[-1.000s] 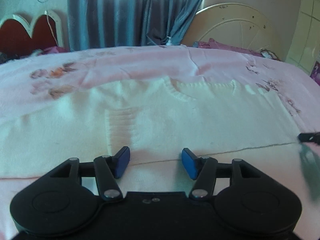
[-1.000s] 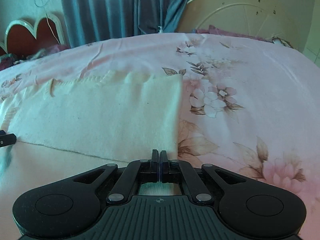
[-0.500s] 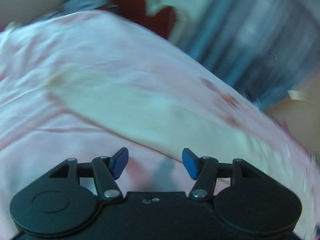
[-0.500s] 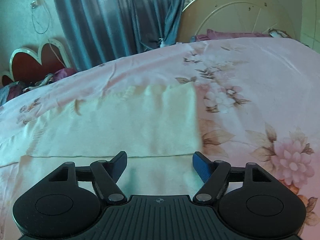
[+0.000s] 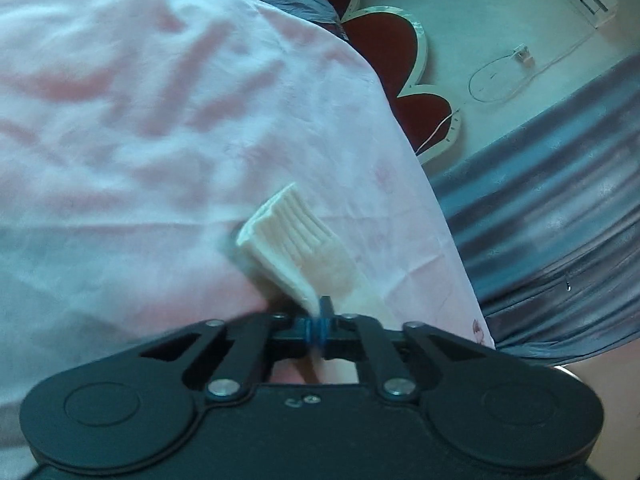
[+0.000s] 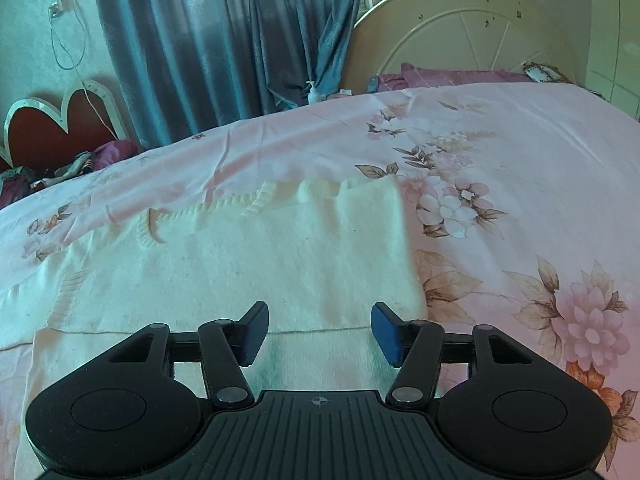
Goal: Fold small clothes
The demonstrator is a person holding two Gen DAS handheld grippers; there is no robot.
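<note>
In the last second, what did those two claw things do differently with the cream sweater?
The left gripper swung from the sweater's front to its sleeve cuff and shut on it. The right gripper, pinched shut a second ago, opened, letting go and hovering over the folded sweater. The sweater body stayed flat on the pink floral bedsheet.

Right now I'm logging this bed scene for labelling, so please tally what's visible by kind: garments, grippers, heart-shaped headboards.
Cream sweaters: 1
Grippers: 2, the left gripper and the right gripper
Red heart-shaped headboards: 1
Total: 4
</note>
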